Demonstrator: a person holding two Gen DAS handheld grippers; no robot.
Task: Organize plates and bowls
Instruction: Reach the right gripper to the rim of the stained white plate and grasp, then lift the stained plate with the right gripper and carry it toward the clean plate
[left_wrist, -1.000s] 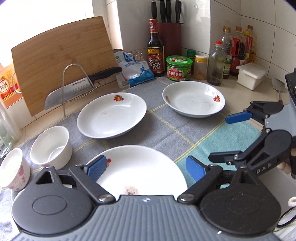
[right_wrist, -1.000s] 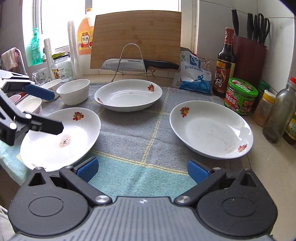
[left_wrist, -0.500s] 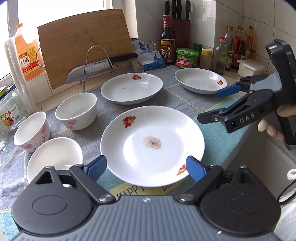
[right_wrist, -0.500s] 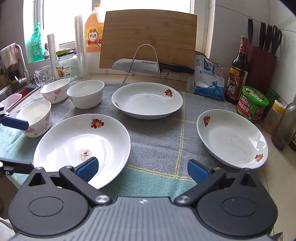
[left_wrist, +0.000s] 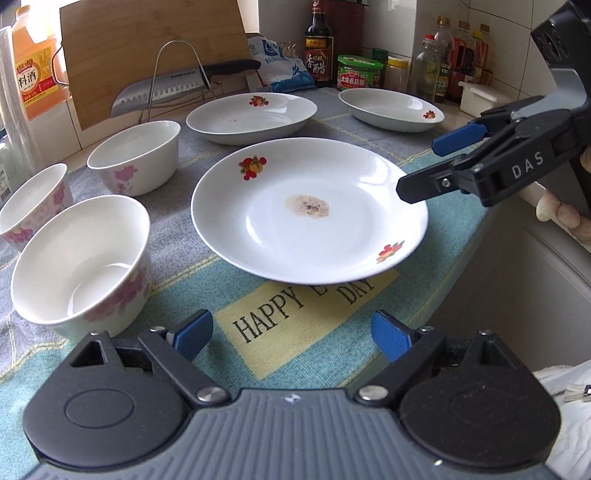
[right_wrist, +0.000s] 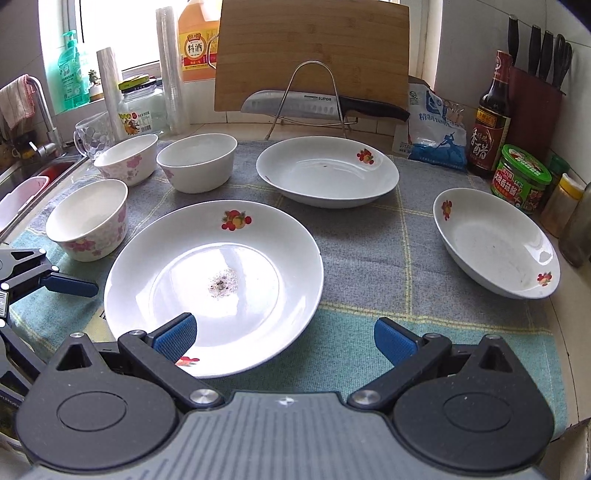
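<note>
Left hand-held gripper (left_wrist: 291, 334): pitched down toward the tabletop (left_wrist: 373, 122), jaws wide apart, nothing between the pads. It hovers over the mat (left_wrist: 280, 314), just short of the stained plate (left_wrist: 310, 210) at 12 o'clock.

Right hand-held gripper (right_wrist: 284, 334): same downward pitch, jaws spread, nothing gripped. Its left pad overlaps the near rim of the stained plate in the right wrist view; contact cannot be confirmed. In the left wrist view the right hand-held gripper enters from 3 o'clock, its lower finger above the plate's right rim, with fingers of the person's hand (left_wrist: 561, 218) behind it.

Count, near to far:
- Plates: three. The stained plate is nearest, on the mat at the tabletop's front edge. A second plate (right_wrist: 328, 170) lies beyond it at 12 o'clock. A third plate (right_wrist: 495, 242) lies at 2 o'clock, well apart from the others.
- Bowls: three, at 10 to 11 o'clock. The near bowl (right_wrist: 88, 218) sits just beside the stained plate; the plain bowl (right_wrist: 197, 160) and the pink bowl (right_wrist: 127, 158) stand beside each other behind it.

At the rear: one knife (right_wrist: 317, 105) on a wire rack (right_wrist: 310, 92), one cutting board (right_wrist: 314, 48) upright behind it.
</note>
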